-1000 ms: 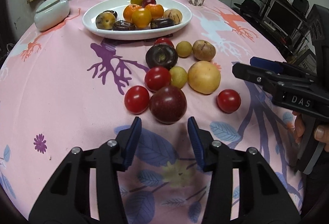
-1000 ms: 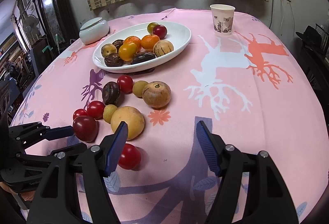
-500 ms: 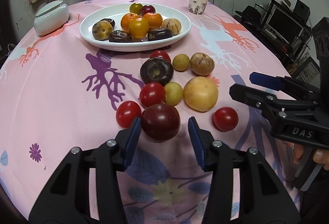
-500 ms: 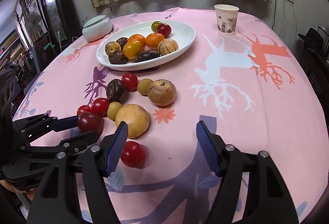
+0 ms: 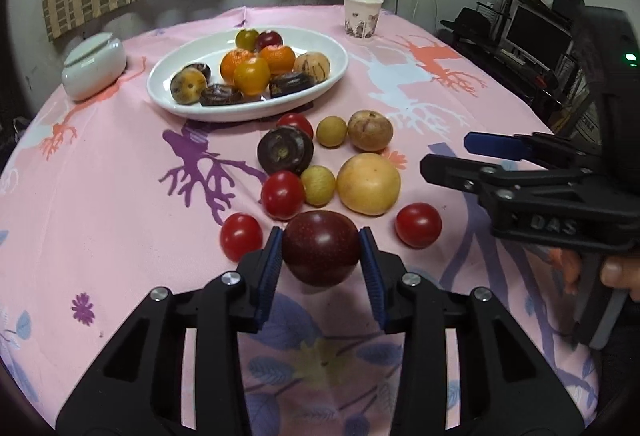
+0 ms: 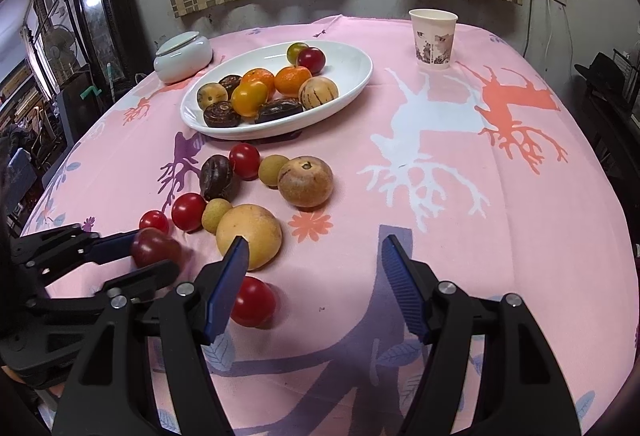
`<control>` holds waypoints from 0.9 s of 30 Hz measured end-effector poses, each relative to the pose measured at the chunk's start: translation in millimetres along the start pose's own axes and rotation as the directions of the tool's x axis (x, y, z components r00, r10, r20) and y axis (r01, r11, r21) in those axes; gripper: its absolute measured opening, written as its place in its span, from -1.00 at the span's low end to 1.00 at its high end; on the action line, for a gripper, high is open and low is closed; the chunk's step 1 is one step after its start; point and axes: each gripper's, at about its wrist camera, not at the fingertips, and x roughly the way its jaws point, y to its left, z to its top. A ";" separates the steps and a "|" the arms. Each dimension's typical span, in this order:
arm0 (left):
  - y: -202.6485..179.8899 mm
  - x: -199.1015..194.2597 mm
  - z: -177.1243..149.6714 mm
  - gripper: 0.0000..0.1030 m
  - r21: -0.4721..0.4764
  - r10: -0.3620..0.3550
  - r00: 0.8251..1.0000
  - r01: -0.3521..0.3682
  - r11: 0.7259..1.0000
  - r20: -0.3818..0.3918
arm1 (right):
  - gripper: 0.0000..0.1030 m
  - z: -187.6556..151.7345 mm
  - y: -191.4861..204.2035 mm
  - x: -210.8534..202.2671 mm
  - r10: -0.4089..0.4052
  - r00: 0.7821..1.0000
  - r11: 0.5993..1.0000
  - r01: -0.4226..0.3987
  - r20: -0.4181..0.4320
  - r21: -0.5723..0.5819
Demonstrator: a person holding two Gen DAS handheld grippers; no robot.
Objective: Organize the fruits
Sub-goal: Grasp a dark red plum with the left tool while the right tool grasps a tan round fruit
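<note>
Dark red plum [image 5: 321,253] sits clamped in the left tool [image 5: 320,262], just above the worktop [image 5: 120,195]. The right tool [image 6: 316,286] hovers open and empty. The white plate [image 5: 344,55] holds about nine fruits; nine more lie loose, so I judge it half done.

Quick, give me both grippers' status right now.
Left gripper: closed on the dark red plum.
Right gripper: open, holding nothing.
</note>
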 end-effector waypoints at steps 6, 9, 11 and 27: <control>18.9 -13.7 -8.2 -0.24 -0.033 0.003 1.000 -0.003 0.999 0.002 | 0.34 -1.5 -0.6 4.5 -0.010 1.000 1.000 0.010 -0.008 -0.001; 29.7 -17.1 -9.2 -0.24 -0.057 0.008 1.000 -0.007 0.998 0.019 | 0.34 -2.4 0.7 5.4 -0.016 1.000 1.000 0.016 0.005 -0.007; 35.0 -19.8 -9.0 -0.23 -0.068 0.000 0.999 0.002 0.998 0.032 | 0.34 -1.9 -0.1 4.6 -0.046 0.999 0.999 0.046 0.023 -0.005; 43.6 -29.0 -11.5 -0.23 -0.071 -0.038 0.997 0.043 0.997 0.070 | -0.06 46.9 14.5 73.1 -0.086 0.987 0.996 0.088 -0.137 0.013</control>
